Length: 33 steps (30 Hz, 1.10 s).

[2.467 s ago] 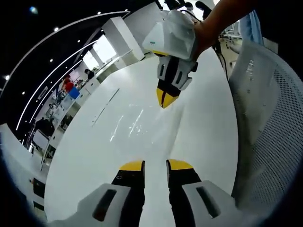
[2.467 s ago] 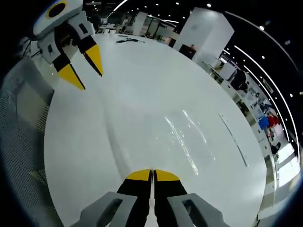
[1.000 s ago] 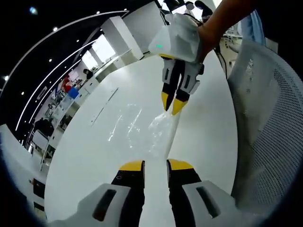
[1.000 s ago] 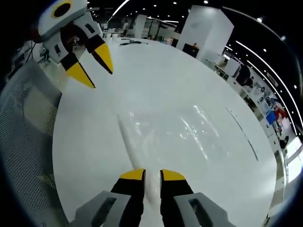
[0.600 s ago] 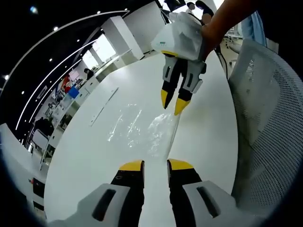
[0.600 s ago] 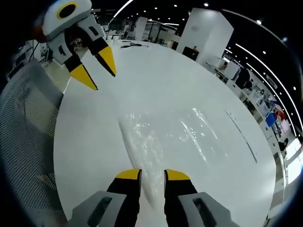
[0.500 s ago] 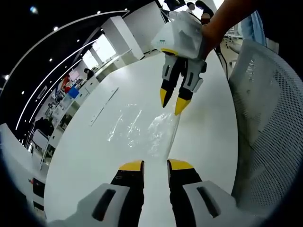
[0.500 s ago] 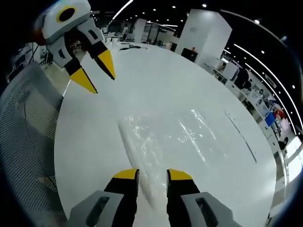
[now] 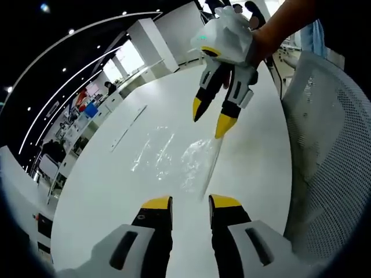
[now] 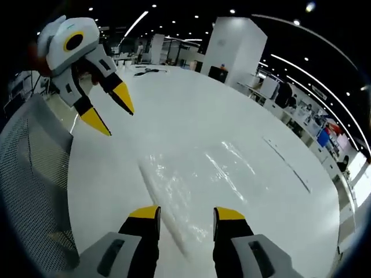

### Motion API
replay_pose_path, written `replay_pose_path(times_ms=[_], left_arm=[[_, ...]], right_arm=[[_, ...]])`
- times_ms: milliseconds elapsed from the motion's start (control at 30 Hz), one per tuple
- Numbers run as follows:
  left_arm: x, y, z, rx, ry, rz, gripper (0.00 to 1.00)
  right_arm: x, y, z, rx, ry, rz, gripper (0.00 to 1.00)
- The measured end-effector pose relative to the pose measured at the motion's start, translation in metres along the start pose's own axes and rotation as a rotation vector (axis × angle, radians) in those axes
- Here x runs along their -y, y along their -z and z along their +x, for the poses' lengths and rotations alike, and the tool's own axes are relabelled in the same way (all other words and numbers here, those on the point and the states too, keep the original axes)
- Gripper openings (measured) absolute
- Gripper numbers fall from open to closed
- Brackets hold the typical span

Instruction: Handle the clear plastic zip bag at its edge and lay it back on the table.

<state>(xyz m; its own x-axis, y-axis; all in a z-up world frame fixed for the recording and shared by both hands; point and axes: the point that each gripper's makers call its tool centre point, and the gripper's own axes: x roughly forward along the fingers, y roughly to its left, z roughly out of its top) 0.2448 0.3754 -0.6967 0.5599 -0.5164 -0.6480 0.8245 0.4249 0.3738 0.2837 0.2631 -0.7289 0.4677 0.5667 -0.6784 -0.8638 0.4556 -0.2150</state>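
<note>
Holding our left gripper (image 9: 190, 202) and right gripper (image 10: 185, 213) with jaws spread and empty, we see the clear plastic zip bag (image 10: 191, 191) lying flat on the glossy white desk (image 10: 191, 110), just beyond the right jaws. Farther off stands a white mesh chair (image 9: 330, 150). We judge a stray jaw tip could catch the light bag's edge and drag it.

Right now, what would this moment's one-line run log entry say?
bag: flat on white table, free | right gripper: open, above bag's edge | left gripper: open, off the bag | stage: bag laid down
</note>
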Motion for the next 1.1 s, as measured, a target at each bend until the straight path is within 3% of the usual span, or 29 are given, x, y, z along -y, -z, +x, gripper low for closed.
replay_pose_path(times_ms=[400,933,1100], left_arm=[[-0.002,-0.003,0.001,0.011,-0.016,-0.048,0.31],[-0.007,0.003,-0.001,0.028,-0.043,-0.112,0.46],[-0.007,0.002,-0.002,0.045,-0.054,-0.177,0.55]], right_arm=[[0.001,-0.016,-0.013,0.066,0.035,0.038,0.49],[-0.001,-0.010,-0.024,0.105,0.046,0.123,0.66],[0.002,-0.008,-0.029,0.115,0.061,0.151,0.72]])
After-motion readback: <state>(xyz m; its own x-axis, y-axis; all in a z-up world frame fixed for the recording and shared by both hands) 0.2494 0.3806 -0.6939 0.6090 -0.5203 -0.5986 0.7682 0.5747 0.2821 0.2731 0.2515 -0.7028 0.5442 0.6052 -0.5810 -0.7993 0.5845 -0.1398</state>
